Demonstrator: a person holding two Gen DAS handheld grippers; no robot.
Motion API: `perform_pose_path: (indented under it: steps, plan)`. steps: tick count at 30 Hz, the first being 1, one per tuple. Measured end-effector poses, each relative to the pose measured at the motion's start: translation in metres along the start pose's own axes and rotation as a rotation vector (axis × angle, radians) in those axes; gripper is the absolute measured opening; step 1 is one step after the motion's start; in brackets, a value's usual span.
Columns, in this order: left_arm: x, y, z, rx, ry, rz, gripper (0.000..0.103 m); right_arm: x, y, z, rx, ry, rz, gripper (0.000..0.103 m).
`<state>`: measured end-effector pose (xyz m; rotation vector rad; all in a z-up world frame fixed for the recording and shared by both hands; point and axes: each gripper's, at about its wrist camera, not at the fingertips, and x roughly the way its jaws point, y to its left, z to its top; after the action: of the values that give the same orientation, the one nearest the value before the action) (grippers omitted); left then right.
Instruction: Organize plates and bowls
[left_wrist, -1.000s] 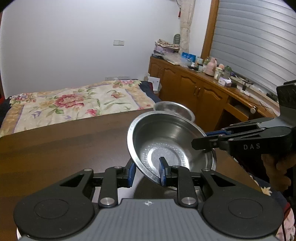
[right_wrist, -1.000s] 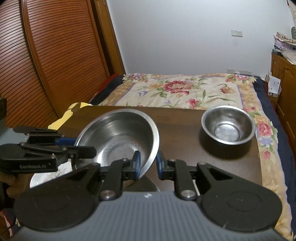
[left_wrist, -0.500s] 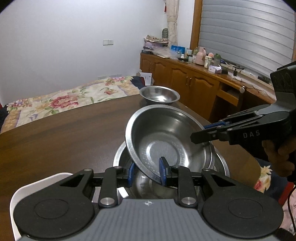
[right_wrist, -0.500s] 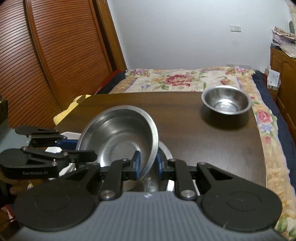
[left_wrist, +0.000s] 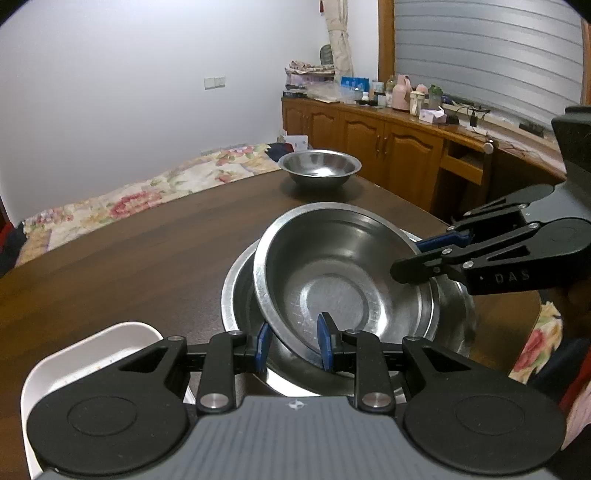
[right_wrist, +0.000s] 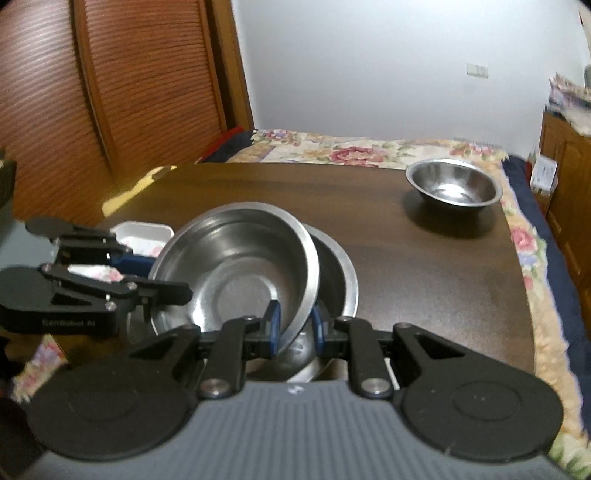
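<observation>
- Dark, smooth wood grain is seen across the rounded surface, with a floral-quilted bed behind it and panelled wooden cabinets along the wall.
- A shiny, round stainless steel bowl is held tilted, its lower part sitting inside a larger steel bowl that rests on the surface.
- The left gripper is closed narrowly on the tilted bowl's near rim, one blue pad inside and one outside.
- The right gripper is clamped on the opposite rim in the same manner.
- A smaller steel bowl stands well apart near the far edge.
- A white, round-cornered rectangular dish lies beside the nested bowls.
</observation>
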<state>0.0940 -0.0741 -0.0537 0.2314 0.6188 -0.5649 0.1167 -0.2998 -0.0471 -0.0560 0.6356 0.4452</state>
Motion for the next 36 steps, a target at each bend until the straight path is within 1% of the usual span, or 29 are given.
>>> perform_pose_path:
  steps: [9,20,25,31,36]
  plan:
    - [0.002,-0.001,-0.002,0.041,-0.002,0.035,0.028,0.001,0.007,0.002,-0.114,-0.010,-0.058,0.020]
    - [0.004,-0.003,-0.002,0.058,-0.004,0.054,0.026,0.001,0.012,0.004,-0.180,0.010,-0.066,0.019]
    - [0.005,-0.005,-0.002,0.060,0.000,0.058,0.025,0.001,0.020,0.006,-0.239,0.029,-0.077,0.018]
    - [0.005,0.001,-0.001,0.031,-0.004,0.051,0.024,0.000,0.019,0.008,-0.250,0.039,-0.074,0.018]
    - [0.006,0.006,-0.001,0.001,-0.016,0.046,0.024,0.002,0.016,0.008,-0.222,0.020,-0.076,0.018]
